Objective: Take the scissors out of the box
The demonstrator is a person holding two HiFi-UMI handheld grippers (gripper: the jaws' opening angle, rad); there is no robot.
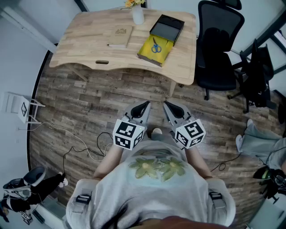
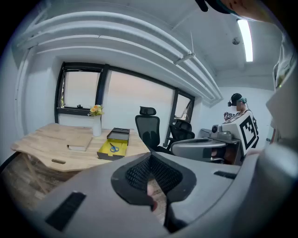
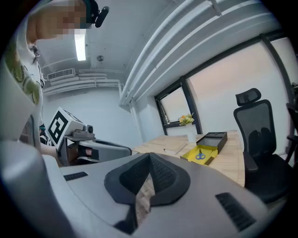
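Note:
Blue-handled scissors lie inside an open yellow box on the wooden table, with the box's black lid just behind it. Both grippers hang close to the person's body over the floor, well short of the table. In the head view my left gripper and right gripper point toward the table, both shut and empty. The left gripper view shows the shut left gripper with the scissors far off. The right gripper view shows the shut right gripper and the distant scissors.
A tan book and a white vase with flowers sit on the table. A black office chair stands at the table's right end. Cables trail over the wood floor at the left, and a white stand is beside them.

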